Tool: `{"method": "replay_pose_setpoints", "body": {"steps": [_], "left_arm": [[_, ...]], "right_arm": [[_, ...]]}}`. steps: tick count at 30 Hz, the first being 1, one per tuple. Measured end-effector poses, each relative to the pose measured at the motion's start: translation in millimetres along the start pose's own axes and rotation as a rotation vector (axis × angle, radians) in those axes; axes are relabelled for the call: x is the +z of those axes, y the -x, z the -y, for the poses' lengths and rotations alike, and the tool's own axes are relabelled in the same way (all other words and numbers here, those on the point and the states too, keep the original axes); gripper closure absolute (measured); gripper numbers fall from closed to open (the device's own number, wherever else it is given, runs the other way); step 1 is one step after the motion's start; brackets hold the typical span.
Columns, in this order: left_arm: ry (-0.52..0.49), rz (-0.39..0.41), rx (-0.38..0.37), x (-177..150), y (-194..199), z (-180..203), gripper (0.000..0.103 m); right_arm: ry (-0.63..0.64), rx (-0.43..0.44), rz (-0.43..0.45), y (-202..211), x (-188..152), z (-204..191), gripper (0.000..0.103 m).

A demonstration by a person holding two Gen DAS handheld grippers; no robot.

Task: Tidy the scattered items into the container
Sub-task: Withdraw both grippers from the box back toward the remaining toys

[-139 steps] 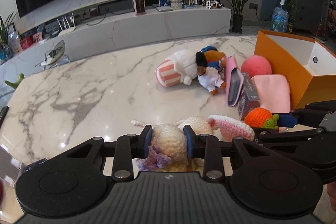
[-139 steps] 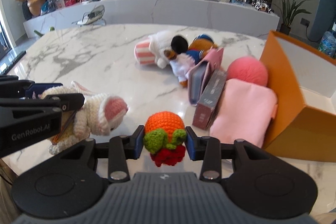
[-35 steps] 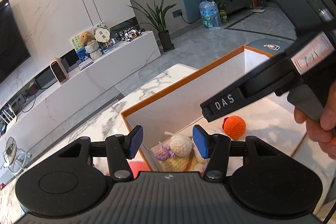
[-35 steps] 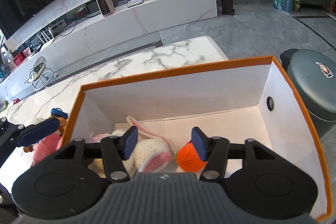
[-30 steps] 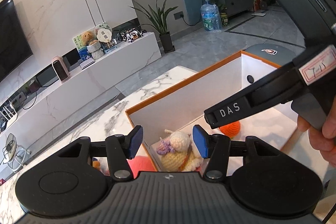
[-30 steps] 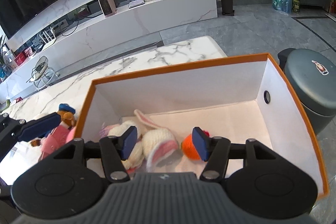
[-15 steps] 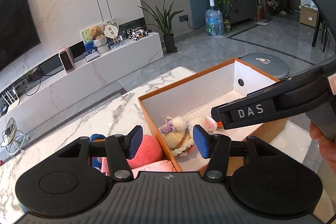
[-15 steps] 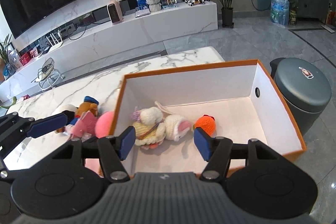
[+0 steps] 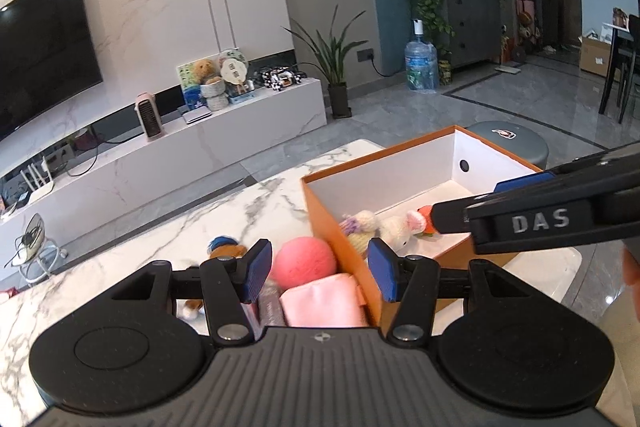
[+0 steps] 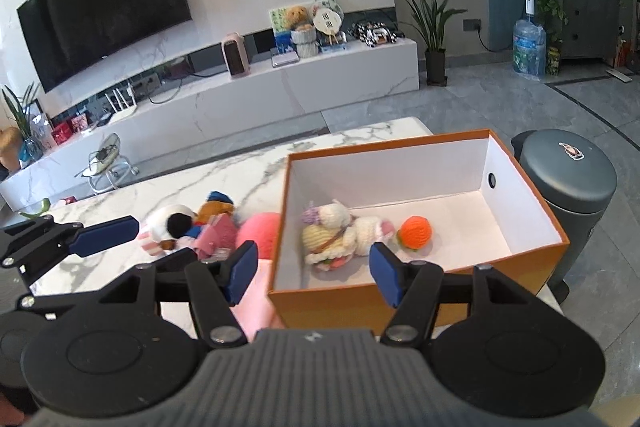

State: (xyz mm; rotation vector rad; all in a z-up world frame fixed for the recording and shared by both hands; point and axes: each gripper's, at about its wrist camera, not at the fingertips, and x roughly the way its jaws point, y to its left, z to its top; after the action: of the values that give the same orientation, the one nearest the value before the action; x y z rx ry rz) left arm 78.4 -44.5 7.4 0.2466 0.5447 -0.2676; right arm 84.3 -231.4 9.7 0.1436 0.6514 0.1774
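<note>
Both the left gripper [image 9: 320,275] and right gripper [image 10: 312,271] hover spread wide and empty above the orange cardboard box [image 10: 472,263], which holds a crocheted cream doll [image 10: 328,235] and an orange knitted ball [image 10: 416,231].

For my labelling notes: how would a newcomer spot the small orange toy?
Find the orange box on the marble table. Inside lies the crocheted orange toy, just right of the cream knitted dolls; it is the only round, bright orange one.
</note>
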Motion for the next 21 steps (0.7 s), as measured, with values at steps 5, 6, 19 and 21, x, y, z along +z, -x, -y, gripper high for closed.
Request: {"method": "replay_pose_setpoints", "body": {"steps": [5,6,19,21], "left_arm": [[0.044,-0.002,0.04,-22.3,16.0,-20.2,0.041],[0.055,-0.007,0.047,-26.2,18.2,-24.4,0.041],[0.162,-0.084,0.081,-75.2,16.5,-71.3,0.047],[0.166,-0.089,0.077,-76.1,13.2,-76.1,0.049]], "right_arm": [[0.025,0.024,0.042,11.3,-16.6,-21.4,0.038],[0.034,0.031,0.043,11.0,-21.1,-27.1,0.038],[0.119,0.083,-0.066,-25.2,-64.6,-75.6,0.043],[0.13,0.088,-0.082,-32.4,-64.6,-80.8,0.046]]}}
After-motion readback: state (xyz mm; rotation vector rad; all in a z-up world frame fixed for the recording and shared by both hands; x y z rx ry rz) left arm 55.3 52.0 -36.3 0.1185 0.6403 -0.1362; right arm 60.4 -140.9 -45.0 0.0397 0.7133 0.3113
